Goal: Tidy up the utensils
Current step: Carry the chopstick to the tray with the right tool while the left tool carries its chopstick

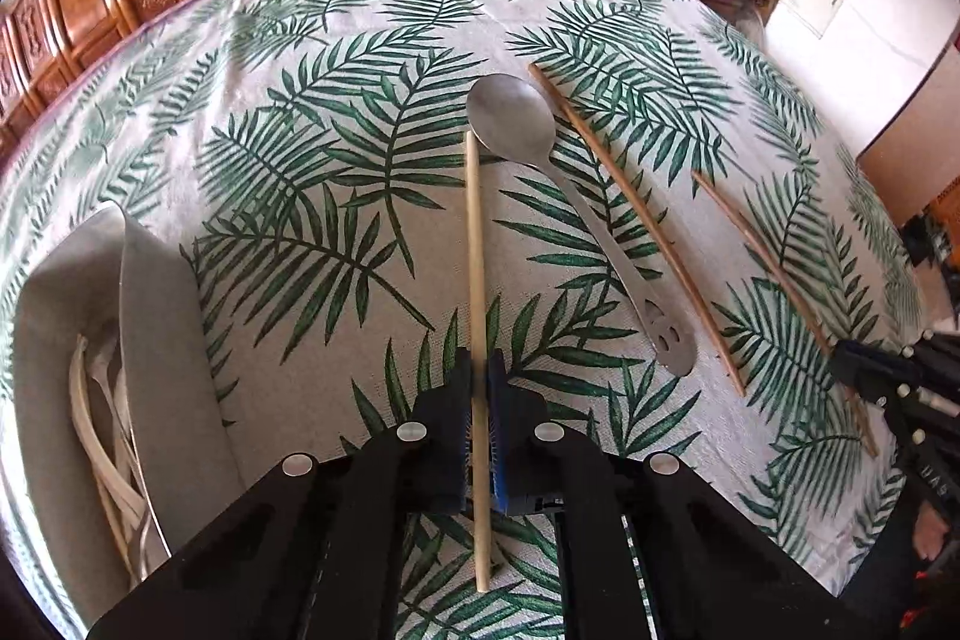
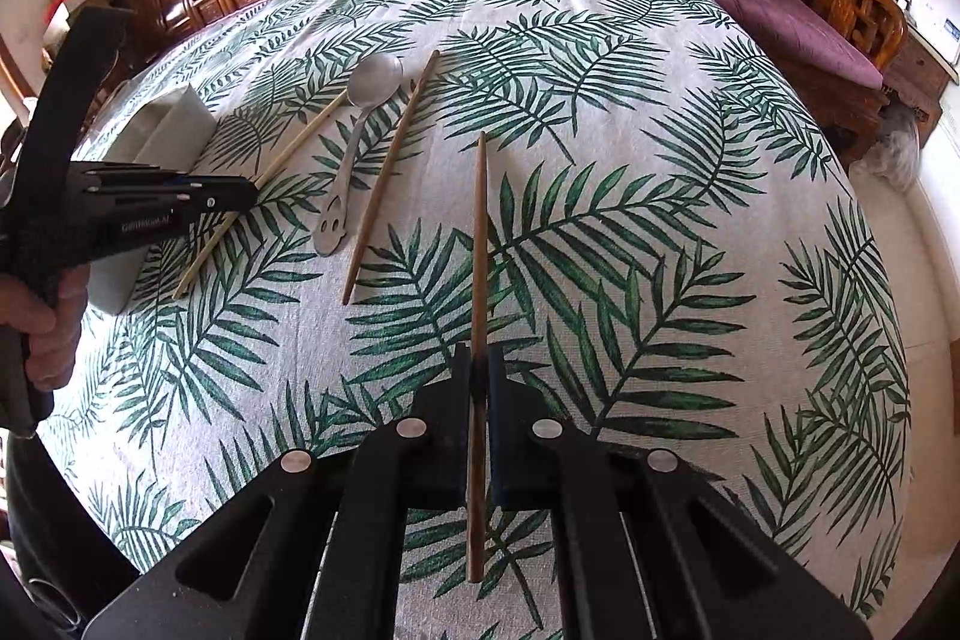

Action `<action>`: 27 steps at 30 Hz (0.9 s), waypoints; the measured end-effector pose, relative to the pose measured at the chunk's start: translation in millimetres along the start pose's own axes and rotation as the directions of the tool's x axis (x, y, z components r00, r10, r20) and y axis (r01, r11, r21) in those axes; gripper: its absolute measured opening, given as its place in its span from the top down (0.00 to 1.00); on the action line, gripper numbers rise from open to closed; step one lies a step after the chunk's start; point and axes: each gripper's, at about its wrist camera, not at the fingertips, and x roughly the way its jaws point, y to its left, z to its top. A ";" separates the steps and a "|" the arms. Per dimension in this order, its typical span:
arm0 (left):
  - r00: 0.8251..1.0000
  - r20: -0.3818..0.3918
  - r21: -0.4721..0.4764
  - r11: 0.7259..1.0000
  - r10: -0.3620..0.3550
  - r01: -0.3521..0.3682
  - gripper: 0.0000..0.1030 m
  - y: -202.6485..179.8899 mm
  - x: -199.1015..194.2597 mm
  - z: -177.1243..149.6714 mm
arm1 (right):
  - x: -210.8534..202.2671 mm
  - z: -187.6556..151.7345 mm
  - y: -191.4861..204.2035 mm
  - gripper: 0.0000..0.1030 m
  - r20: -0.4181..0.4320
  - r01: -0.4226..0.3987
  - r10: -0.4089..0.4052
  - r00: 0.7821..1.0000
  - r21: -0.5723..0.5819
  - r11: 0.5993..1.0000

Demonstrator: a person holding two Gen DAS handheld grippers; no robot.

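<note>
The left gripper (image 1: 480, 370) fingers pinch the pale chopstick (image 1: 475, 244), pointing straight ahead; the gray holder (image 1: 162, 292) sits to its left, while the right gripper (image 2: 479, 364) fingers pinch a brown chopstick (image 2: 479, 232).

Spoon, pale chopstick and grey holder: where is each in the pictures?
Spoon (image 1: 510, 121): left wrist view, middle of the bowl.
Pale chopstick (image 1: 475, 244): left wrist view, mid-shaft ahead of the tongs.
Grey holder (image 1: 162, 316): left wrist view, on its outer wall.

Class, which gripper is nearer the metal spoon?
Left. The left gripper grips a pale chopstick right beside the spoon; the right gripper sits beyond another chopstick.
</note>
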 end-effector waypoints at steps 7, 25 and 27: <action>0.999 -0.003 -0.062 0.997 -0.036 0.036 0.96 11.8 -12.8 -14.5 | 0.3 -3.0 2.8 0.94 -0.015 -0.003 0.003 1.000 -0.003 1.000; 0.987 0.161 -0.019 0.999 -0.023 0.027 0.96 8.5 -104.2 -34.9 | -31.5 14.0 37.0 0.94 0.054 -0.017 0.019 0.998 -0.045 0.999; 0.984 0.175 -0.012 1.000 -0.020 0.022 0.96 10.3 -113.4 -37.8 | -37.8 17.5 41.9 0.94 0.067 -0.019 0.023 0.998 -0.052 0.998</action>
